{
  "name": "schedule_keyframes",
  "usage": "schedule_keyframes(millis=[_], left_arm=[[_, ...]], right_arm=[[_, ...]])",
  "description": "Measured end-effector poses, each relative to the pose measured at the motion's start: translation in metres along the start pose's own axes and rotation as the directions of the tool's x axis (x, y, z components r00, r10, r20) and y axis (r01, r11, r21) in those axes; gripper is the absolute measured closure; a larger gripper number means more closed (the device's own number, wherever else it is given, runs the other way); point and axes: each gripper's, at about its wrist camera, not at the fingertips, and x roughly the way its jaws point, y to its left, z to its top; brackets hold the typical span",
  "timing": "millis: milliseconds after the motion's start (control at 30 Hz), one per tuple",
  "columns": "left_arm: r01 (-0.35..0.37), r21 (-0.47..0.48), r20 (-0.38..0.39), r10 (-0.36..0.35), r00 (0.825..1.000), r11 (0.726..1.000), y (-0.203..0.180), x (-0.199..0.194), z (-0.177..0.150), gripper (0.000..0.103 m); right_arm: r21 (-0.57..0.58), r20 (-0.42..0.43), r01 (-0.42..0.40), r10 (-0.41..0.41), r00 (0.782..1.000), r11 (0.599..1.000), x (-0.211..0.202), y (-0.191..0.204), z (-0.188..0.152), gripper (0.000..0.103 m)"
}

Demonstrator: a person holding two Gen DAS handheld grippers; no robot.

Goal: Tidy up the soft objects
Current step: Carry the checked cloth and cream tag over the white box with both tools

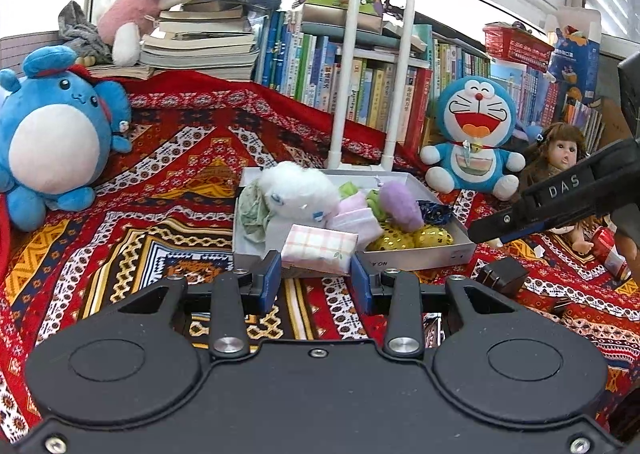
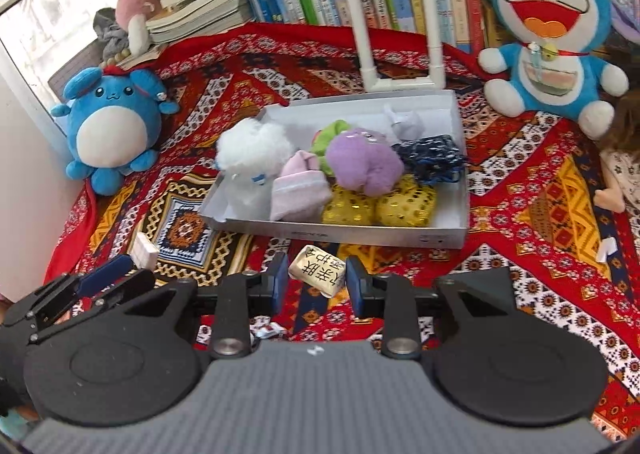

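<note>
My left gripper [image 1: 315,277] is shut on a pink plaid tissue pack [image 1: 319,247], held just in front of the grey box [image 1: 420,255]. My right gripper [image 2: 317,281] is shut on a small cream pillow with black characters [image 2: 318,270], held above the cloth before the box's near wall [image 2: 340,235]. The box holds a white fluffy toy [image 2: 250,146], a pink cloth [image 2: 300,190], a purple plush [image 2: 362,162], a green item [image 2: 330,136], two yellow sequin pouches [image 2: 378,206] and a dark blue scrunchie [image 2: 432,158]. The left gripper also shows low left in the right wrist view [image 2: 108,274].
A patterned red cloth [image 2: 540,194] covers the surface. A blue round plush [image 1: 56,142] sits left, a Doraemon plush [image 1: 476,138] and a doll [image 1: 560,158] right. A white pipe frame [image 1: 372,54] stands behind the box, before books [image 1: 380,94]. A small black box [image 1: 502,276] lies right.
</note>
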Motion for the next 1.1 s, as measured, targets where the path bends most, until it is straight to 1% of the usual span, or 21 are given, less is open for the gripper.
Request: schedule_keyframes(millis=[133, 300, 433, 533, 567, 633, 667, 733, 833, 900, 1000, 1100], left_arm=[[0.039, -0.004, -0.003, -0.039, 0.999, 0.999, -0.001, 0.006, 0.006, 0.067], [0.103, -0.042, -0.015, -0.104, 0.994, 0.994, 0.002, 0.014, 0.015, 0.067], [0.119, -0.047, -0.014, -0.12, 0.993, 0.992, 0.003, 0.024, 0.025, 0.067], [0.145, -0.068, -0.015, -0.147, 0.989, 0.987, 0.005, 0.035, 0.032, 0.067], [0.156, -0.075, -0.01, -0.158, 0.987, 0.985, 0.006, 0.038, 0.034, 0.067], [0.212, -0.064, 0.03, -0.21, 0.977, 0.975, 0.008, 0.042, 0.037, 0.067], [0.213, -0.056, 0.029, -0.212, 0.977, 0.975, 0.008, 0.046, 0.039, 0.067], [0.183, -0.052, 0.012, -0.183, 0.983, 0.982, 0.008, 0.054, 0.045, 0.067], [0.154, -0.074, -0.003, -0.154, 0.988, 0.985, 0.012, 0.069, 0.053, 0.067], [0.135, -0.075, 0.006, -0.134, 0.991, 0.988, 0.014, 0.076, 0.057, 0.067], [0.102, -0.055, 0.019, -0.101, 0.995, 0.993, 0.014, 0.082, 0.061, 0.067], [0.07, -0.028, 0.013, -0.069, 0.998, 0.997, 0.01, 0.091, 0.061, 0.067]], right_arm=[[-0.002, 0.019, 0.016, -0.016, 1.0, 1.0, -0.002, -0.006, -0.003, 0.066], [-0.003, 0.064, 0.018, -0.018, 0.998, 1.0, -0.007, -0.008, -0.005, 0.066], [-0.018, 0.101, 0.042, -0.04, 0.994, 0.999, -0.008, -0.006, -0.004, 0.065], [0.001, 0.115, 0.042, -0.042, 0.992, 0.999, -0.006, -0.01, -0.003, 0.065], [0.009, 0.116, 0.041, -0.042, 0.992, 0.999, -0.004, -0.011, -0.003, 0.065], [0.025, 0.119, 0.04, -0.043, 0.992, 0.999, -0.001, -0.014, -0.002, 0.065], [0.031, 0.121, 0.041, -0.045, 0.992, 0.999, 0.001, -0.015, -0.001, 0.065], [0.043, 0.125, 0.048, -0.053, 0.991, 0.998, 0.004, -0.018, -0.001, 0.065], [0.062, 0.131, 0.059, -0.066, 0.989, 0.996, 0.009, -0.02, 0.002, 0.065], [0.075, 0.14, 0.06, -0.07, 0.988, 0.995, 0.012, -0.022, 0.005, 0.065], [0.095, 0.15, 0.055, -0.068, 0.986, 0.994, 0.016, -0.024, 0.009, 0.065], [0.109, 0.161, 0.049, -0.067, 0.985, 0.993, 0.02, -0.027, 0.013, 0.065]])
